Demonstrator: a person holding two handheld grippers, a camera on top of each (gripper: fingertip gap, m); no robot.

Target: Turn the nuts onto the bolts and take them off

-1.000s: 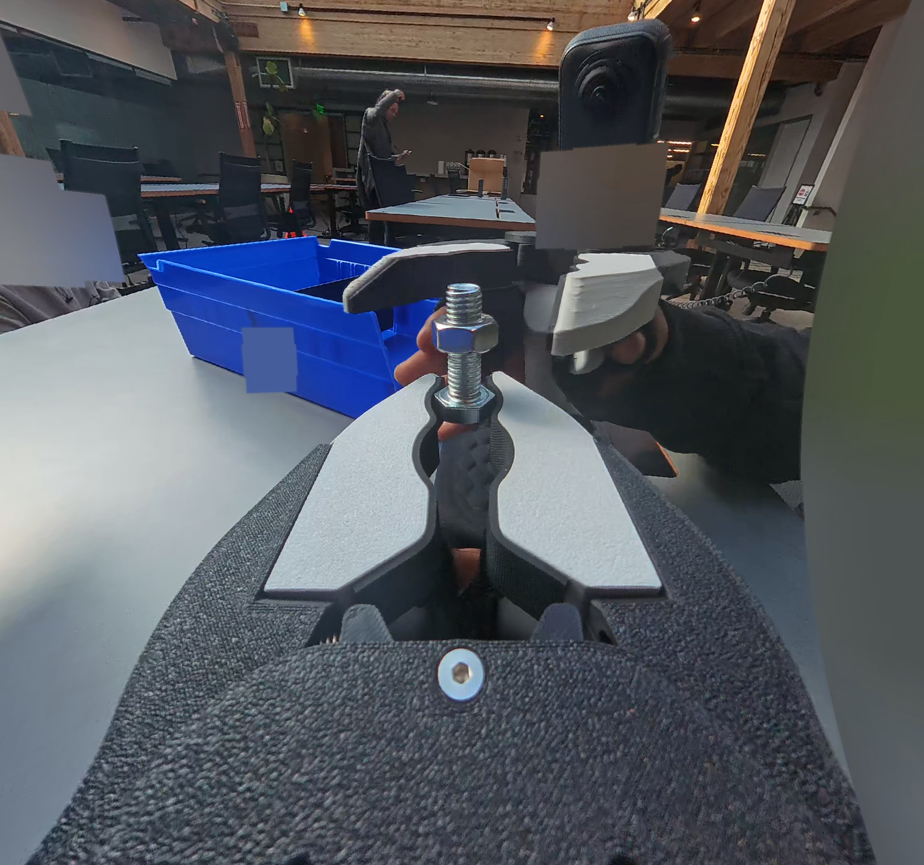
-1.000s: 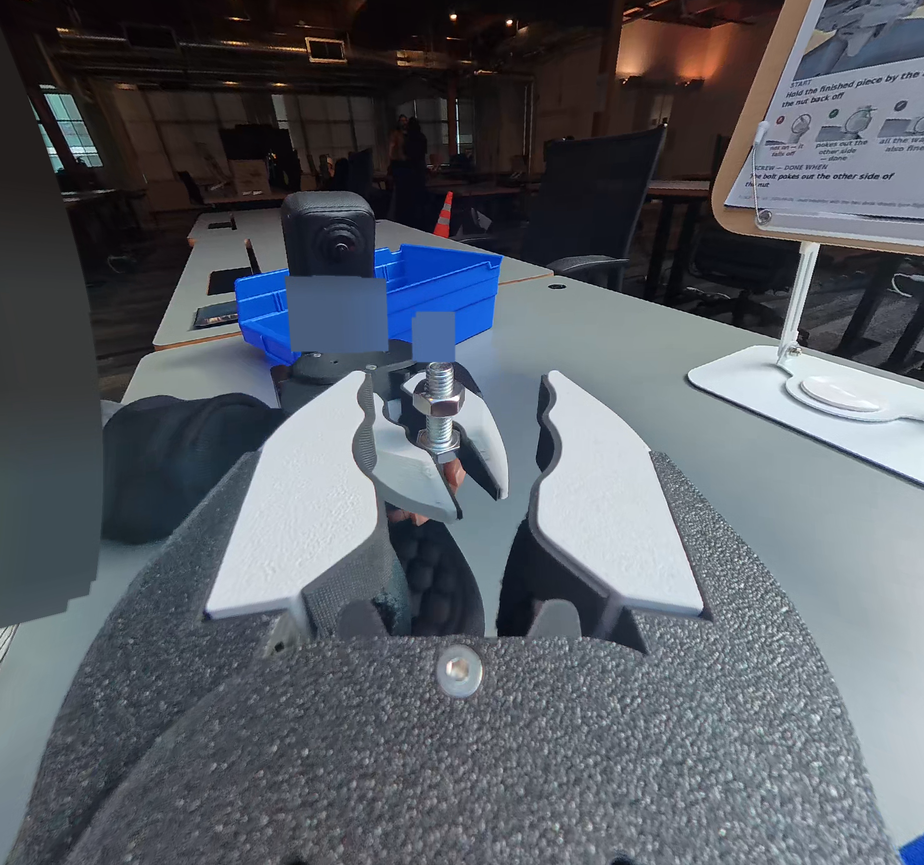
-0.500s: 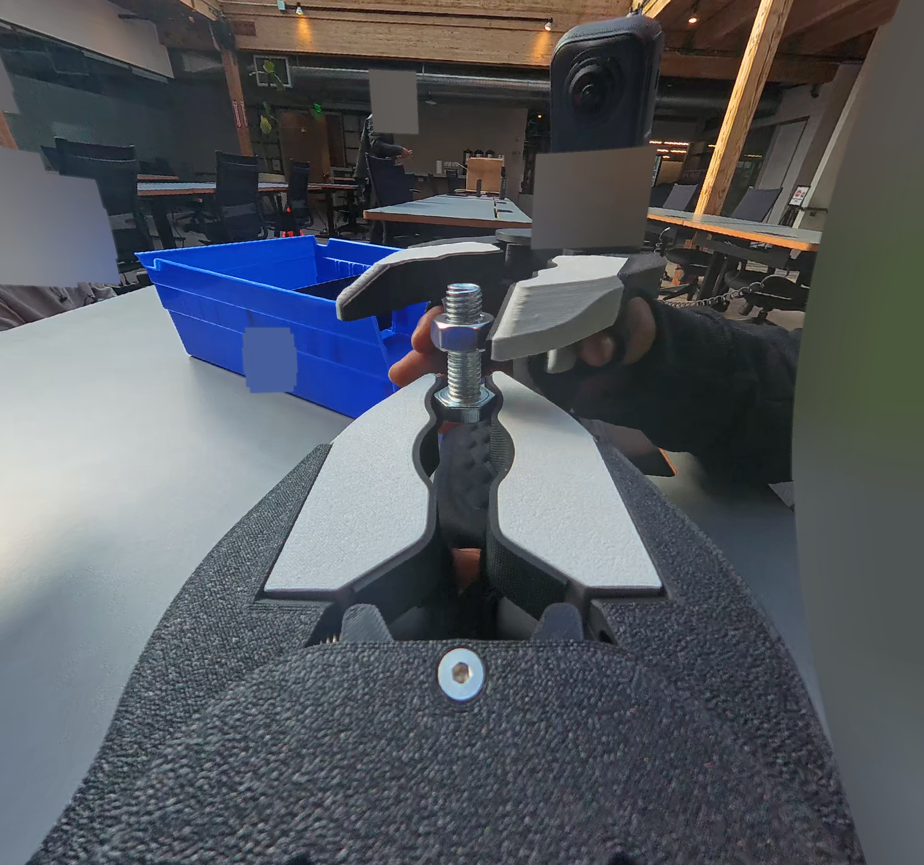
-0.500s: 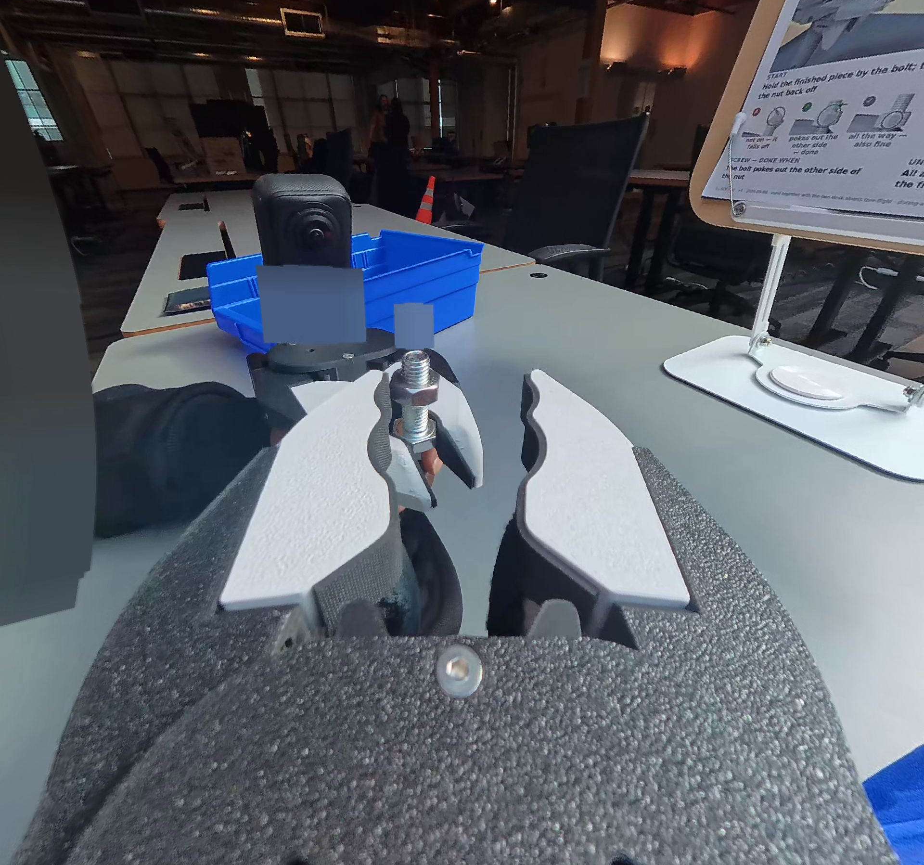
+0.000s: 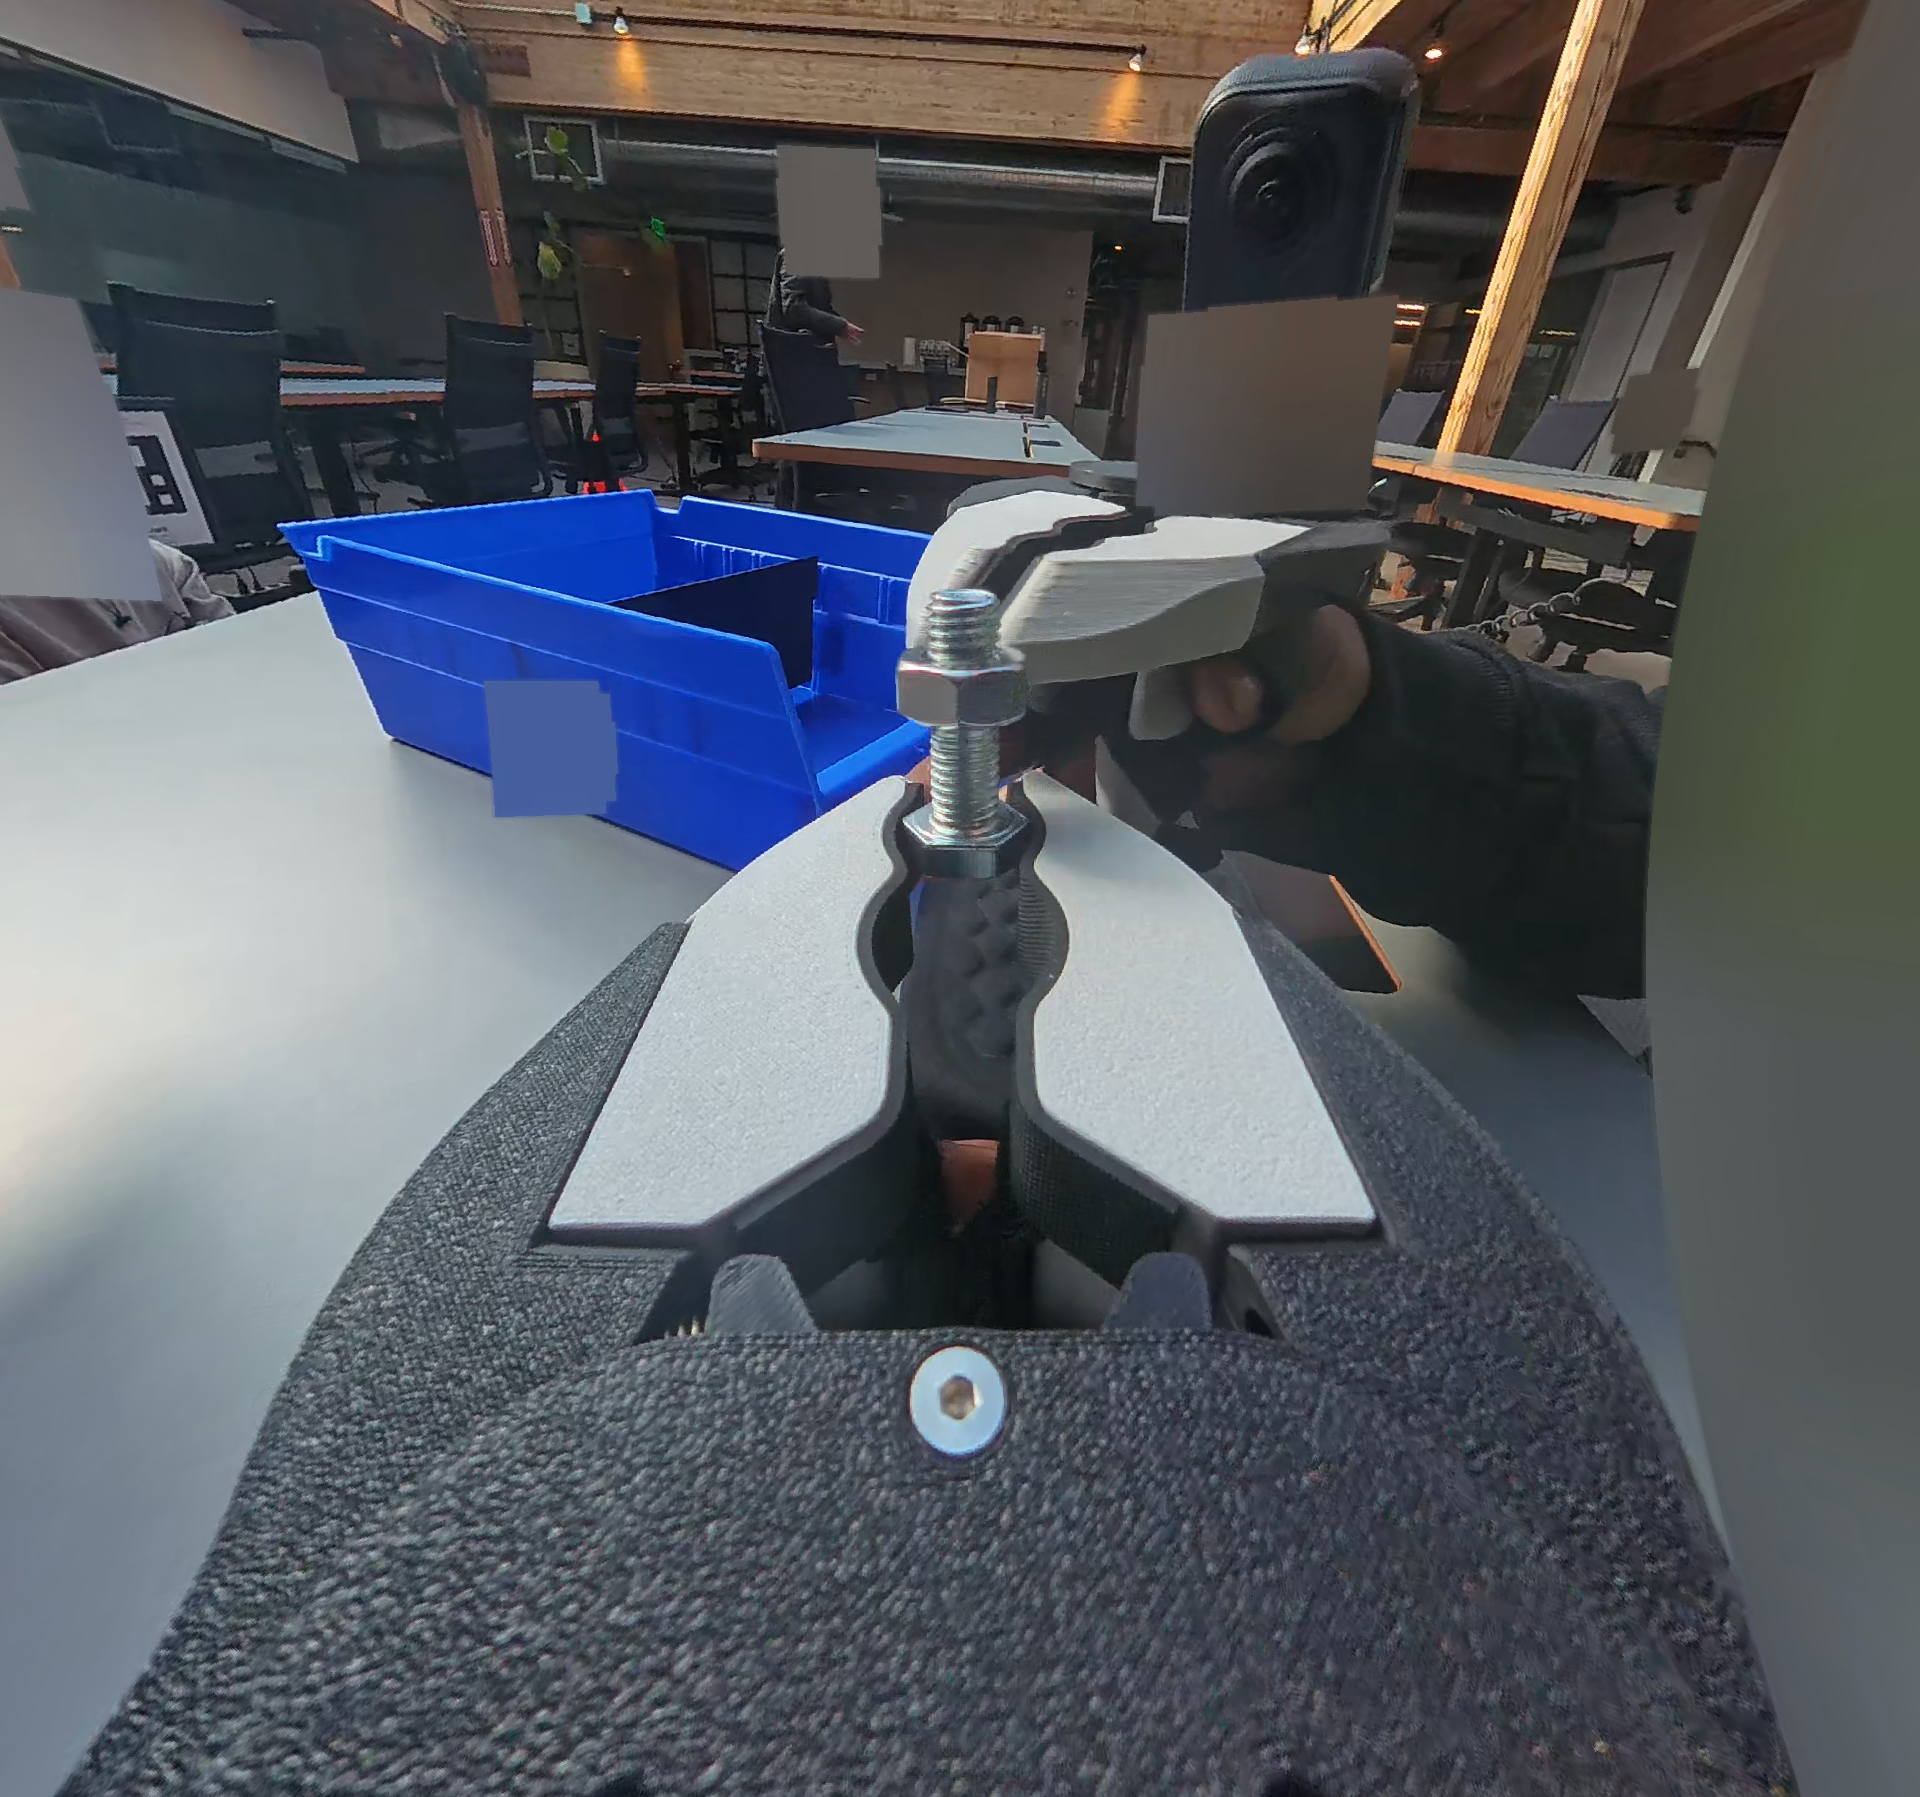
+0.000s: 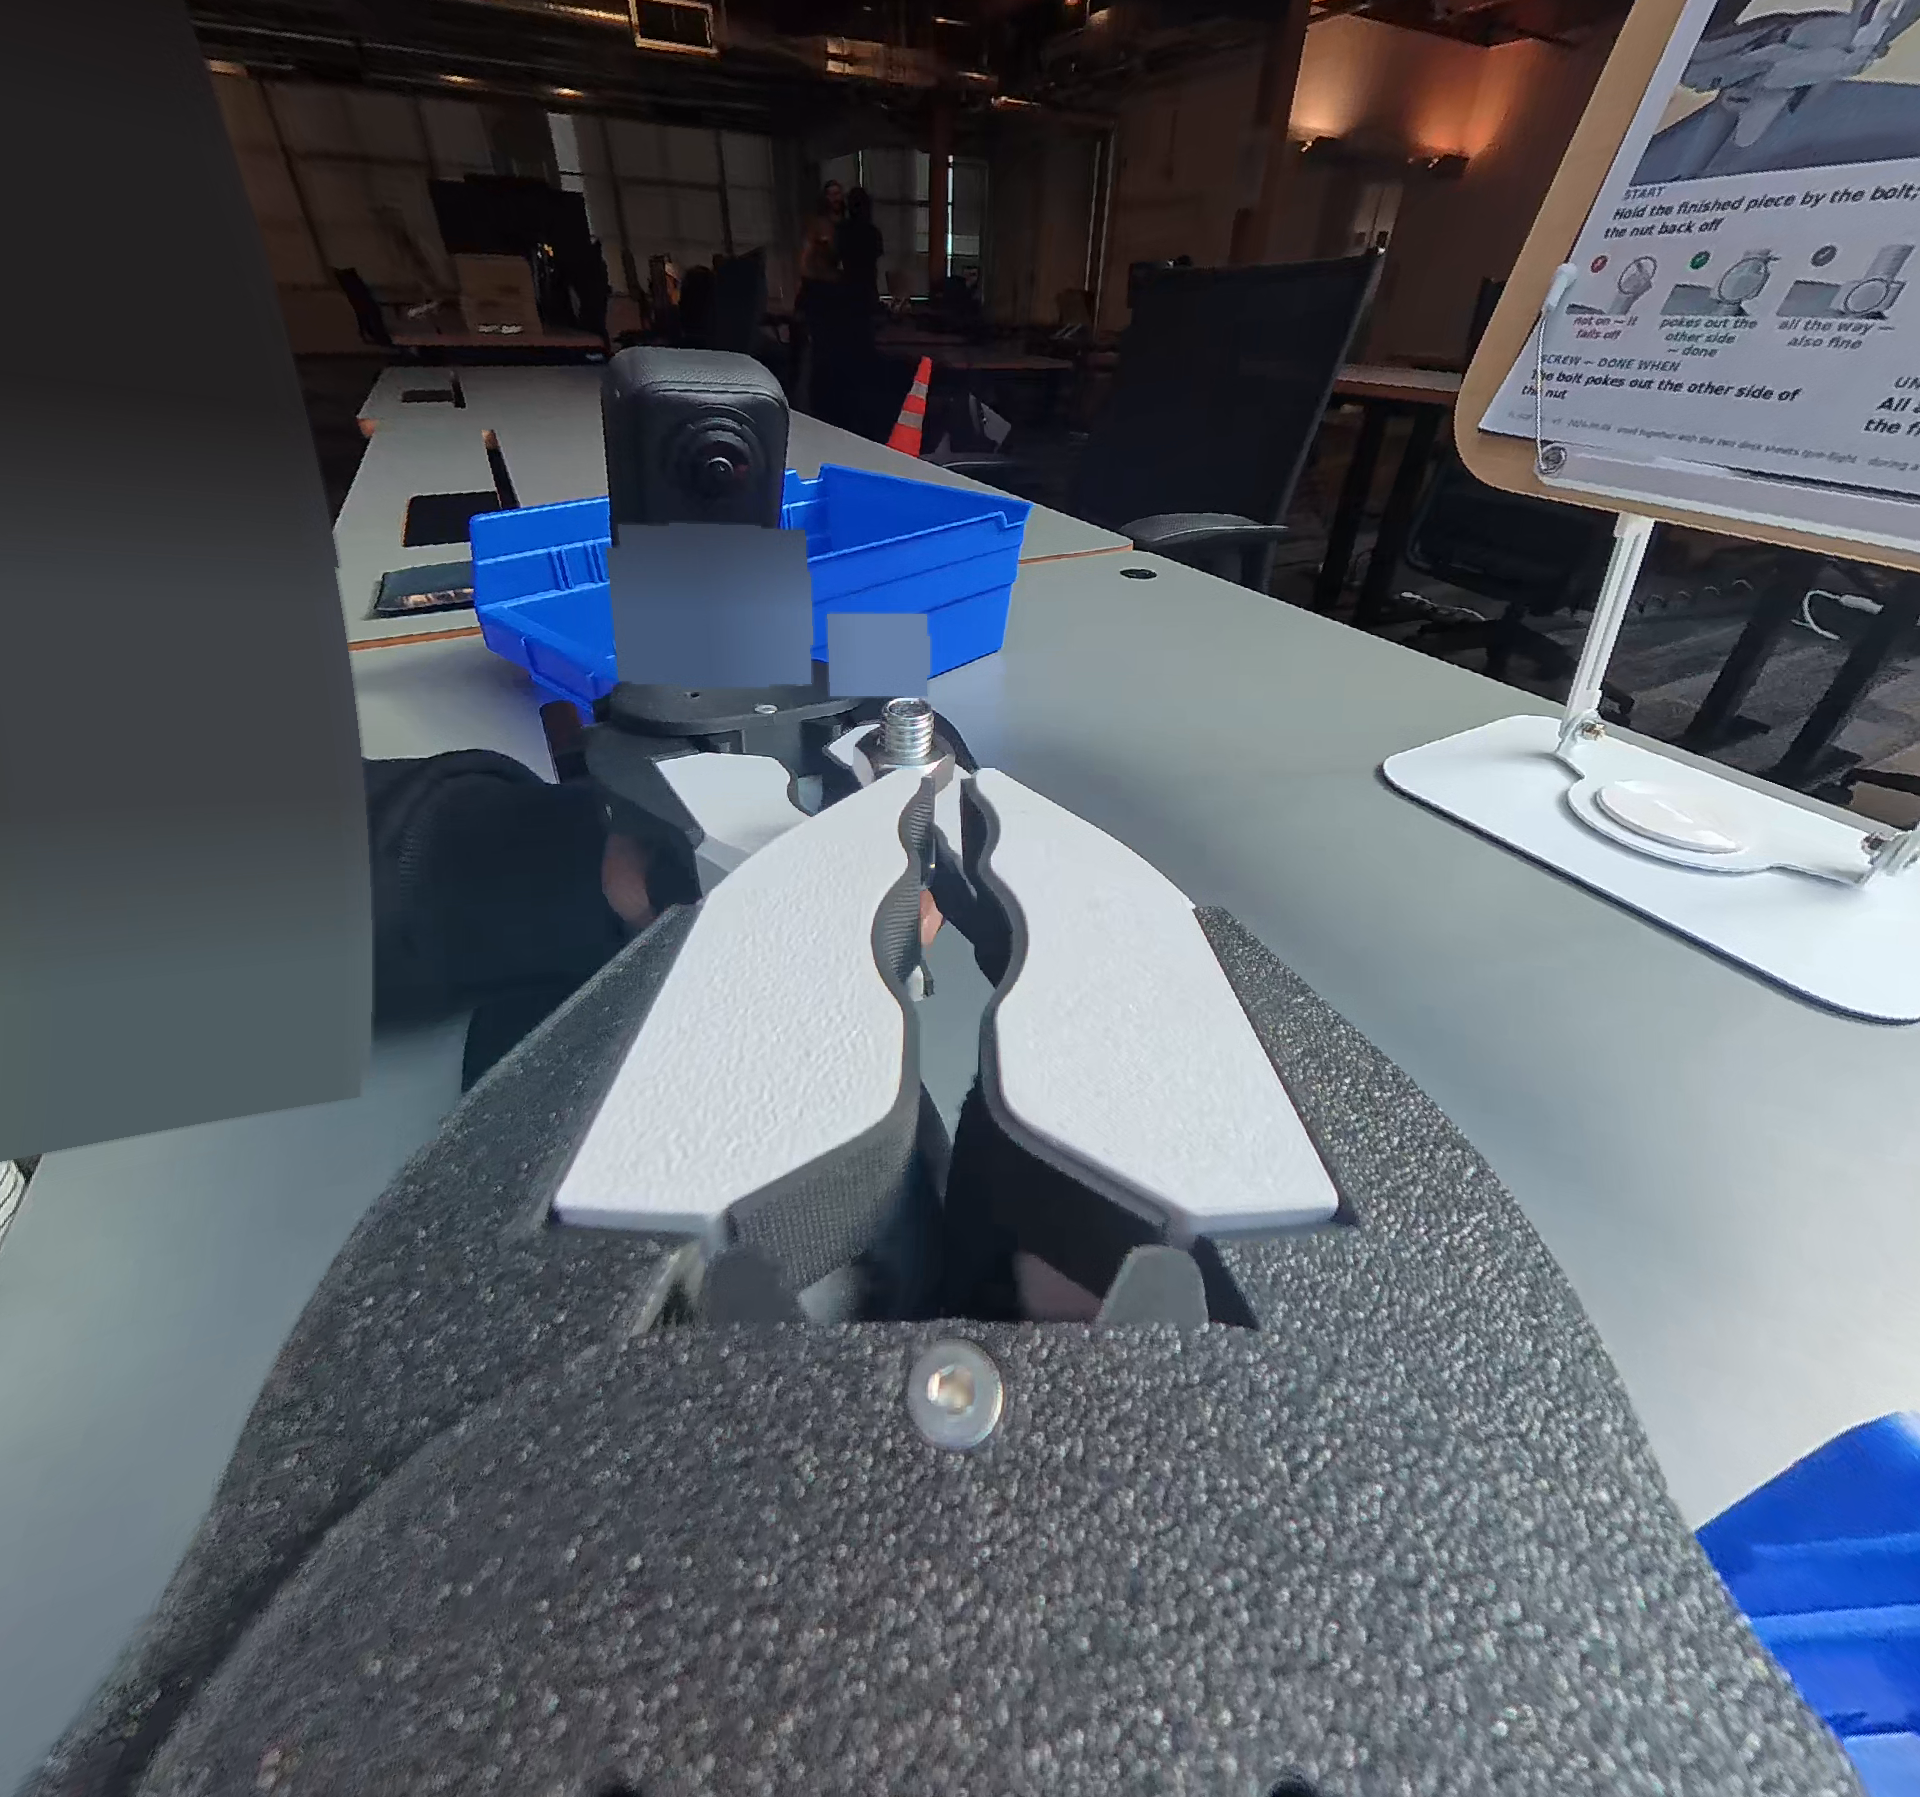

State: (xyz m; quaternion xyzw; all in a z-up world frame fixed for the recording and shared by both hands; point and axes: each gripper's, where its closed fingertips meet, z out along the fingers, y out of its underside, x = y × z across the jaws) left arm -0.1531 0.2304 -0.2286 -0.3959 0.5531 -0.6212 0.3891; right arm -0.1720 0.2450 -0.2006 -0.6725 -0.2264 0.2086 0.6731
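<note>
Above the grey table the left gripper is clenched on the head of an upright bolt; the right gripper, coming from 2 o'clock, is closed around the nut near its top; a blue bin stands at 10 o'clock

bolts: 1 | nuts: 1 | blue bins: 2 | grippers: 2

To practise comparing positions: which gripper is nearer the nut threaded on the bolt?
Right. The right gripper has its fingers at the nut, near the bolt top; the left gripper clamps the bolt's head, below the nut.
</note>
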